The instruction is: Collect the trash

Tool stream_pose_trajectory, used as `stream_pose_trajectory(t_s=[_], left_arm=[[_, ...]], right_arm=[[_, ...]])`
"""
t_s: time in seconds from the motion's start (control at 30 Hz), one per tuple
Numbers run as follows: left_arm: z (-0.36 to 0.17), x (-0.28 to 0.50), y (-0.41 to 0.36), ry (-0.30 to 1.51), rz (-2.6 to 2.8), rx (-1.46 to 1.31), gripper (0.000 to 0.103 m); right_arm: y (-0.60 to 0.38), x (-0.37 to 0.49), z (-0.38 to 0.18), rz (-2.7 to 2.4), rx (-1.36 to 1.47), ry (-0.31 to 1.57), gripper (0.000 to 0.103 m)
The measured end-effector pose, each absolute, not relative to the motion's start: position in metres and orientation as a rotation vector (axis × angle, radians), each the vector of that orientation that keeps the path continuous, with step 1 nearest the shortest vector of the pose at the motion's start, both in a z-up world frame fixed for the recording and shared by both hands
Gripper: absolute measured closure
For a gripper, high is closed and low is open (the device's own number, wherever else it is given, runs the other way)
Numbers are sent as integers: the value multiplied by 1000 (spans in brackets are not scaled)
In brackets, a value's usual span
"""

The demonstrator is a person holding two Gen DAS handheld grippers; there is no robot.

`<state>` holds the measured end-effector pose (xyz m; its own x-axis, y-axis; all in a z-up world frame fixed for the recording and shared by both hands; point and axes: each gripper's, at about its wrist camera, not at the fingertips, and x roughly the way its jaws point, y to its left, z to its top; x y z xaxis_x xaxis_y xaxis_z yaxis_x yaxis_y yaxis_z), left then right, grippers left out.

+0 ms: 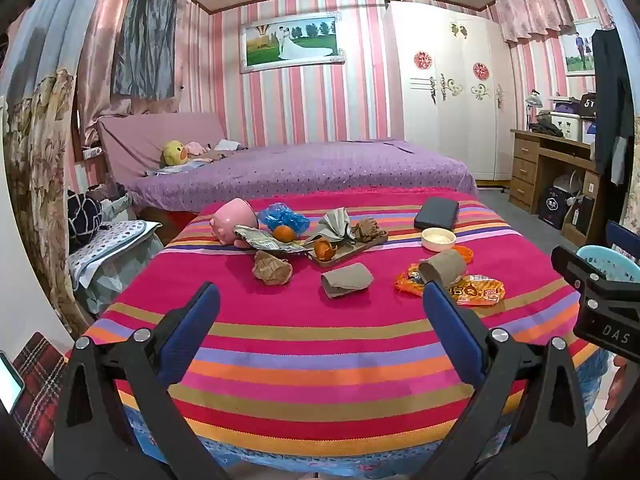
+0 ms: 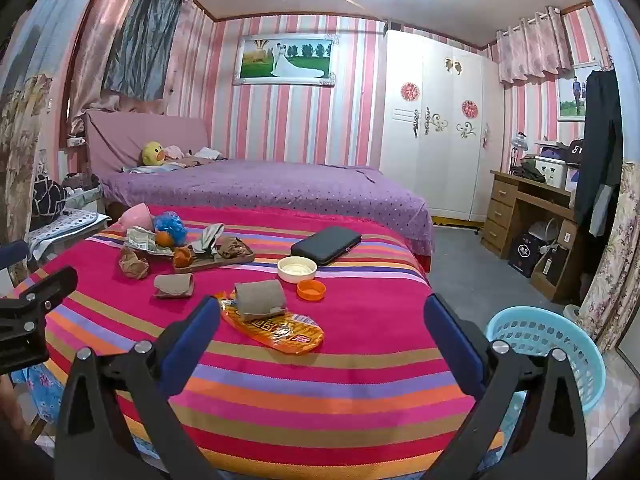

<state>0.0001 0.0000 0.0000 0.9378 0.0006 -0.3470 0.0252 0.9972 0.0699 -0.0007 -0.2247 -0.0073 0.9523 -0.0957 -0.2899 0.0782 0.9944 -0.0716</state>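
Trash lies on a table with a striped cloth (image 1: 320, 340): an orange snack wrapper (image 1: 476, 290) (image 2: 280, 328) with a cardboard tube (image 1: 442, 266) (image 2: 260, 300) on it, a flattened tube (image 1: 346, 280) (image 2: 174, 285), a crumpled brown paper (image 1: 272, 268) (image 2: 134, 264), orange peel (image 1: 323, 249) and a foil wrapper (image 1: 264, 238). My left gripper (image 1: 320, 304) is open and empty above the near table edge. My right gripper (image 2: 322, 318) is open and empty, just short of the snack wrapper. A light blue basket (image 2: 548, 344) stands on the floor at the right.
A wooden tray (image 1: 352, 248), a pink piggy bank (image 1: 234, 220), a blue plastic bag (image 1: 284, 216), a black case (image 2: 326, 244), a white bowl (image 2: 297, 269) and an orange lid (image 2: 311, 290) are on the table. A purple bed (image 2: 260, 188) lies behind, a desk (image 2: 532, 216) at the right.
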Motion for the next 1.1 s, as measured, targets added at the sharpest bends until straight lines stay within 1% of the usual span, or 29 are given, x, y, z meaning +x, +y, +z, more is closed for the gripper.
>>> stream_pose_trajectory(t_s=[0.47, 0.63, 1.1], left_arm=[[1, 0, 0, 362, -13, 79, 5], [-10, -1, 5, 364, -19, 67, 5], [-5, 4, 7, 372, -17, 69, 5]], right_arm=[[-225, 0, -8, -88, -55, 297, 4], [-226, -1, -8, -89, -54, 294, 4], [-230, 1, -9, -90, -54, 295, 4]])
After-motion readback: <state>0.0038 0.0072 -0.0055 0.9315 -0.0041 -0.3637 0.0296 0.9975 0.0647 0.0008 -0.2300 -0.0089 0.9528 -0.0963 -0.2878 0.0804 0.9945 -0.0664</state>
